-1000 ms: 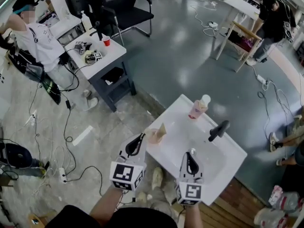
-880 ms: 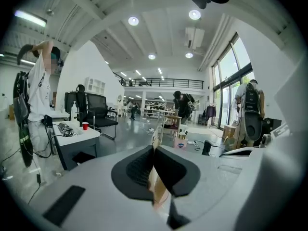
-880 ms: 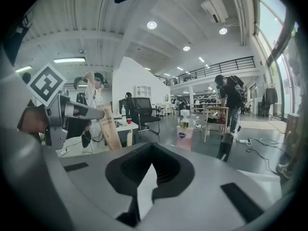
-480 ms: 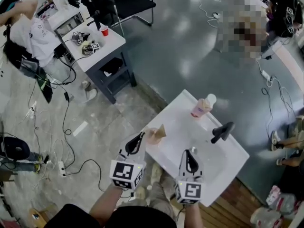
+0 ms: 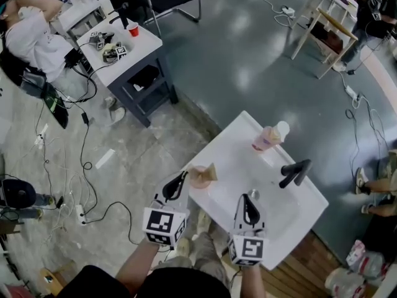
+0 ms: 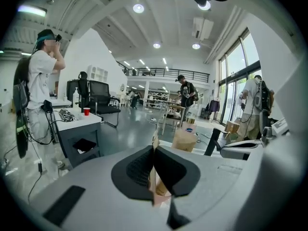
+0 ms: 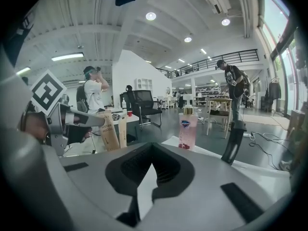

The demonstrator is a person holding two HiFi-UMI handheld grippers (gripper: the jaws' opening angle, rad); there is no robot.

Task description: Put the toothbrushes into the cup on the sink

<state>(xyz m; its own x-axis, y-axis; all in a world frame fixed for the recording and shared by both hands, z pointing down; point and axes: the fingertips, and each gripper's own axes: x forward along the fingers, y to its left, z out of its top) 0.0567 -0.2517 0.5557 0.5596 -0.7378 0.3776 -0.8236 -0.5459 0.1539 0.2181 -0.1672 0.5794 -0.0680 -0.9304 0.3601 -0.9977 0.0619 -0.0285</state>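
1. Head view: a white rectangular sink (image 5: 240,153) carries a small pinkish cup (image 5: 198,179) at its left corner, right on the rim. Tan cardboard toothbrush boxes (image 5: 212,170) stand up out of it. The left gripper (image 5: 180,184) has its tip just beside the cup. The right gripper (image 5: 250,203) is over the basin by the near edge. A pink soap bottle (image 5: 268,138) and a black faucet (image 5: 293,172) stand along the far edge, well apart from both.
2. Left gripper view: jaws pressed together, with nothing plainly clamped. A tan sliver of box shows just past the tips.
   - Risk: the closed tips nudge the boxes or cup, and the top-heavy cup tips off the corner to the floor.
3. Right gripper view: jaws together and empty, with white sink beyond. The boxes stand upright at the left, with the left gripper's tip against or just beside them; I cannot tell which.
   - Risk: any sideways pull there levers the boxes out.
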